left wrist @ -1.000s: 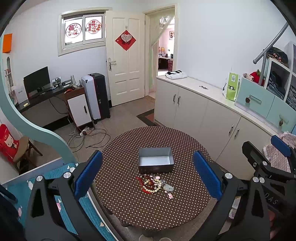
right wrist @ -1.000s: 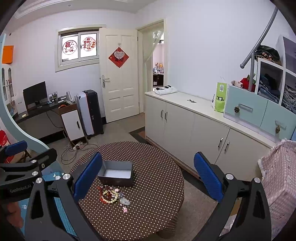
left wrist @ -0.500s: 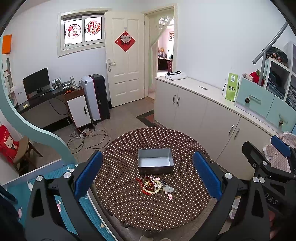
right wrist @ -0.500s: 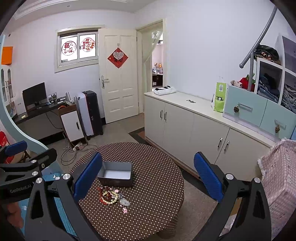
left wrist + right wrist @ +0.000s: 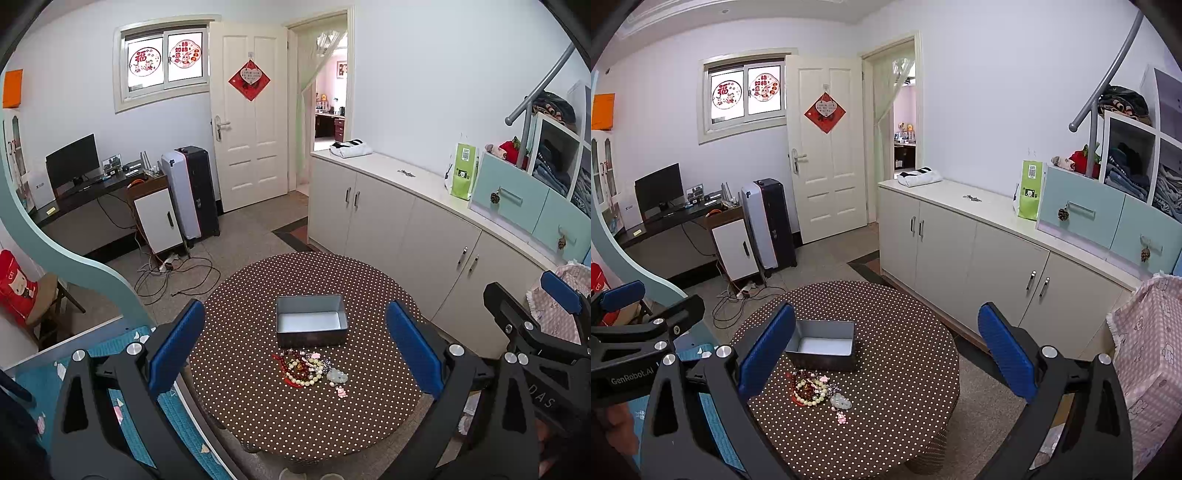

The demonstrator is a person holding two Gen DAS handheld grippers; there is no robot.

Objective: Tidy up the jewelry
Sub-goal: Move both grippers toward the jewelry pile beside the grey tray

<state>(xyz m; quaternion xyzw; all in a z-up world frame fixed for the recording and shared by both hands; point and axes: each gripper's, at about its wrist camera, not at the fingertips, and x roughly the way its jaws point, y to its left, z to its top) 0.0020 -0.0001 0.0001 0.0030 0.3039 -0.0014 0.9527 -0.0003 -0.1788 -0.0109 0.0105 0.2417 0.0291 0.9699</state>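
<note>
Both grippers are hovering high above a round, polka-dotted tabletop (image 5: 258,398), the left gripper (image 5: 295,347) and right gripper (image 5: 886,350) each spreading their fingers wide, holding nothing. A tangled jewelry pile (image 5: 308,369) is lying just in front of an empty grey tin (image 5: 312,325) (beads, a pale pendant). Best approach, I judge: descending slowly, pinching one strand.

I am holding both grippers up high, side by side, and both are pointing forward and a little down. The left gripper (image 5: 295,350) is standing with its jaws wide apart, gripping nothing. The right gripper (image 5: 886,350) is spread just as wide (its blue pads (image 5: 1004,354) are gripping nothing either).
</note>
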